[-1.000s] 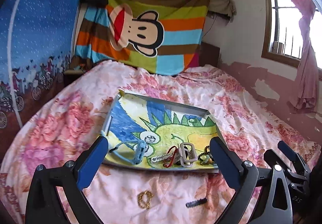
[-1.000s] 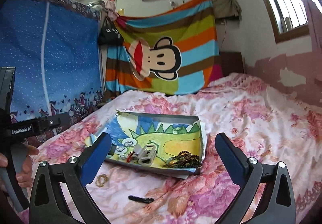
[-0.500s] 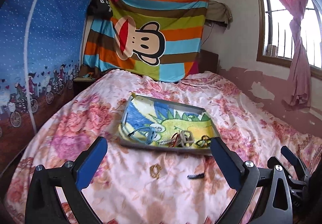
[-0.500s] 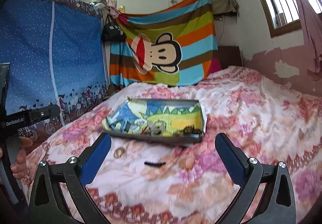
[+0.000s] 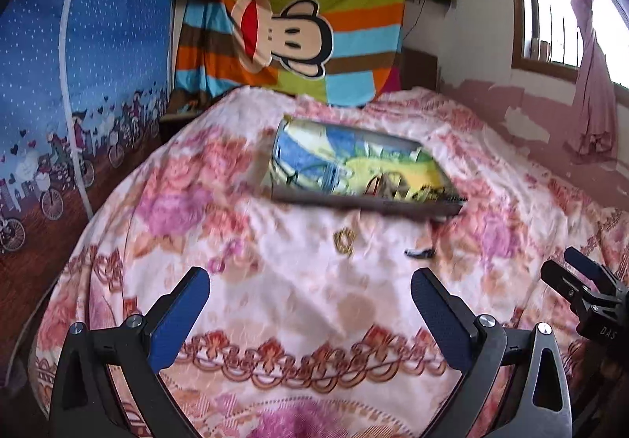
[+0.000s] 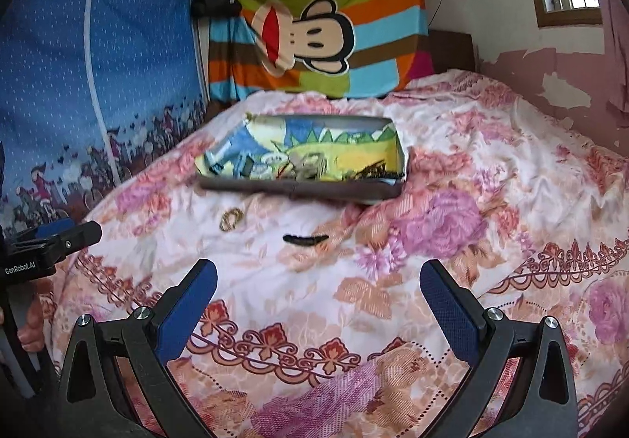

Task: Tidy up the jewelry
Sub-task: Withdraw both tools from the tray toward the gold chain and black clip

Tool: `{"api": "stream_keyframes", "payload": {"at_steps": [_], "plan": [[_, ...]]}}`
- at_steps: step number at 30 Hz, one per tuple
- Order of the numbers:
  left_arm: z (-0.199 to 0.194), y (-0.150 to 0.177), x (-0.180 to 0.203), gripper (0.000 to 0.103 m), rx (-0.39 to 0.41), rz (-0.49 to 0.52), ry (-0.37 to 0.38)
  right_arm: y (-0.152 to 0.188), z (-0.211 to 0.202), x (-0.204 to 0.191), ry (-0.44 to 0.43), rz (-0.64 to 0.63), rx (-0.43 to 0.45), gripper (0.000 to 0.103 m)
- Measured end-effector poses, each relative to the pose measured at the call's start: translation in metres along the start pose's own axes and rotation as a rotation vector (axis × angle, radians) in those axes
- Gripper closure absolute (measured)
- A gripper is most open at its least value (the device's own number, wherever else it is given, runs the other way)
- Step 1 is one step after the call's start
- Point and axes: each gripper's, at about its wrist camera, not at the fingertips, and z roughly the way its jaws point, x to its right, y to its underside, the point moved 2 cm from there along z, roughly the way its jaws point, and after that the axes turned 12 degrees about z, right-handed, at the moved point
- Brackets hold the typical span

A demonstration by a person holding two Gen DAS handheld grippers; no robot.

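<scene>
The gold bracelet (image 6: pixel 230 219) and black hair clip (image 6: pixel 305 238) are lying on the floral bedspread (image 6: pixel 491 170) just before the tray's (image 6: pixel 298 191) near edge. Left gripper (image 5: pixel 310 314) and right gripper (image 6: pixel 318 304) are hovering, jaws apart, empty.

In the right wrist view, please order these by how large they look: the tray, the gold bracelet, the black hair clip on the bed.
Largest to smallest, as they look in the right wrist view:
1. The tray, by far the largest, though it lies farthest.
2. The black hair clip, longer but thin.
3. The gold bracelet, shorter but rounder.
The last two look close in size, so their order is unsure.
</scene>
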Motion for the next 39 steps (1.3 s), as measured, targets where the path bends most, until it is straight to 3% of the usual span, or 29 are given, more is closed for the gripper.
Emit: {"api": "stream_keyframes", "payload": {"at_steps": [11, 22, 26, 31, 39], "plan": [[0.038, 0.013, 0.002, 0.000, -0.117, 0.022, 0.032, 0.004, 0.031, 0.002, 0.067, 0.005, -0.120, 0.001], [0.093, -0.005, 0.006, 0.000, -0.191, 0.052, 0.078, -0.007, 0.060, -0.001, 0.072, -0.055, -0.178, 0.002], [0.111, -0.012, 0.008, 0.000, -0.197, 0.066, 0.097, -0.013, 0.071, 0.000, 0.054, -0.055, -0.192, 0.002], [0.130, -0.018, 0.010, 0.000, -0.199, 0.084, 0.122, -0.026, 0.090, 0.005, -0.046, -0.039, -0.220, 0.002], [0.160, -0.024, 0.013, 0.000, -0.220, 0.096, 0.202, -0.034, 0.135, 0.000, -0.105, -0.107, -0.297, 0.002]]}}
